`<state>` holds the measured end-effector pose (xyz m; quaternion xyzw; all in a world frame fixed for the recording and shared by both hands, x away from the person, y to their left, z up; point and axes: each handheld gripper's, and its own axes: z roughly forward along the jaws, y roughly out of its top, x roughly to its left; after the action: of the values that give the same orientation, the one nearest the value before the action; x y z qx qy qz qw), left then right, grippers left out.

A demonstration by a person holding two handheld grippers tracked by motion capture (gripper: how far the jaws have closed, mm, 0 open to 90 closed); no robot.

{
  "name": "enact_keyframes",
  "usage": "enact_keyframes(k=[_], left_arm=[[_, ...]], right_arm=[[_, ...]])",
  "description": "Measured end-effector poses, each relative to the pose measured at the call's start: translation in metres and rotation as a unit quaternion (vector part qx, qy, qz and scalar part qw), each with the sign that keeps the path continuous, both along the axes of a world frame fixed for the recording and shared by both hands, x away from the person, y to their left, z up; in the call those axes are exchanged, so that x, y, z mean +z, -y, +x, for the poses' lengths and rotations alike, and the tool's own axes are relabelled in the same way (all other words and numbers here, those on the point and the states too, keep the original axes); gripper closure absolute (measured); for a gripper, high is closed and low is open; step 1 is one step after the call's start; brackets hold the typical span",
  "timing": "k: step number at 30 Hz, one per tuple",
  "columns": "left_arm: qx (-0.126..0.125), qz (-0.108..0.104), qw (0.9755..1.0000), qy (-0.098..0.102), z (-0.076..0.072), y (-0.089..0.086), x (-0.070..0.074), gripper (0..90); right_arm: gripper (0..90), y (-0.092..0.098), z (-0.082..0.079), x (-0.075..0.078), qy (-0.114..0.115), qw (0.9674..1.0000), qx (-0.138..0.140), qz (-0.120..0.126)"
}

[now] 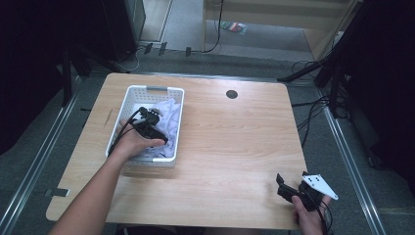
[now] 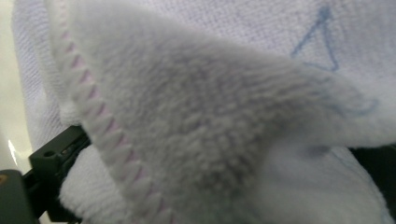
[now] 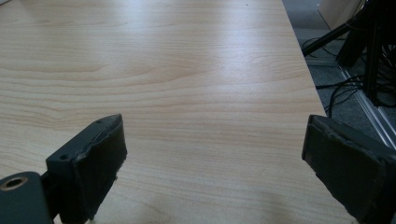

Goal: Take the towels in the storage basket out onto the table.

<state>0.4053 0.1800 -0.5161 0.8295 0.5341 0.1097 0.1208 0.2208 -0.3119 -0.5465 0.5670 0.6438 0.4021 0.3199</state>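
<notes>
The left gripper (image 1: 155,116) is down inside the white slotted plastic basket (image 1: 128,98), its jaws buried in a fluffy white towel with pink stitched edging (image 2: 196,121); whether they are clamped on it I cannot tell. The right gripper (image 3: 212,163) hovers low over the light wooden table (image 3: 187,70) near its right front corner, jaws spread wide with nothing between them. The basket sits on the table's left side.
</notes>
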Motion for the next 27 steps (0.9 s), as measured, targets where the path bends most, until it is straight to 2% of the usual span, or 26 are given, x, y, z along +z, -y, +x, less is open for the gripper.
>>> enact_keyframes(k=[2,6,8,10,16,22,27], left_arm=[[0.007,0.003,1.0,0.004,0.0,-0.002,0.003,9.1],[0.007,0.008,0.9999,0.011,-0.001,-0.005,0.008,29.4],[0.008,0.01,0.9996,0.027,-0.003,-0.005,0.009,44.2],[0.011,0.012,0.9993,0.034,-0.004,-0.006,0.009,53.4],[0.014,0.017,0.9989,0.041,-0.005,-0.004,0.01,62.5],[0.023,-0.013,0.9989,0.037,-0.005,-0.01,0.019,64.7],[0.027,-0.023,0.9983,0.047,-0.006,-0.013,0.028,64.9]], right_arm=[[6.7,0.0,0.0,0.0,0.0,1.0,0.0,0.0],[6.7,0.0,0.0,0.0,-0.001,1.0,0.0,0.0],[6.8,0.0,0.0,0.0,0.0,1.0,0.0,0.0],[6.8,0.0,0.0,0.0,0.0,1.0,0.0,0.0],[6.8,0.0,0.0,0.0,0.0,1.0,-0.001,0.0],[6.8,0.0,0.0,0.0,0.0,1.0,-0.002,0.001],[6.8,0.0,0.0,0.0,0.0,1.0,-0.002,0.002]])
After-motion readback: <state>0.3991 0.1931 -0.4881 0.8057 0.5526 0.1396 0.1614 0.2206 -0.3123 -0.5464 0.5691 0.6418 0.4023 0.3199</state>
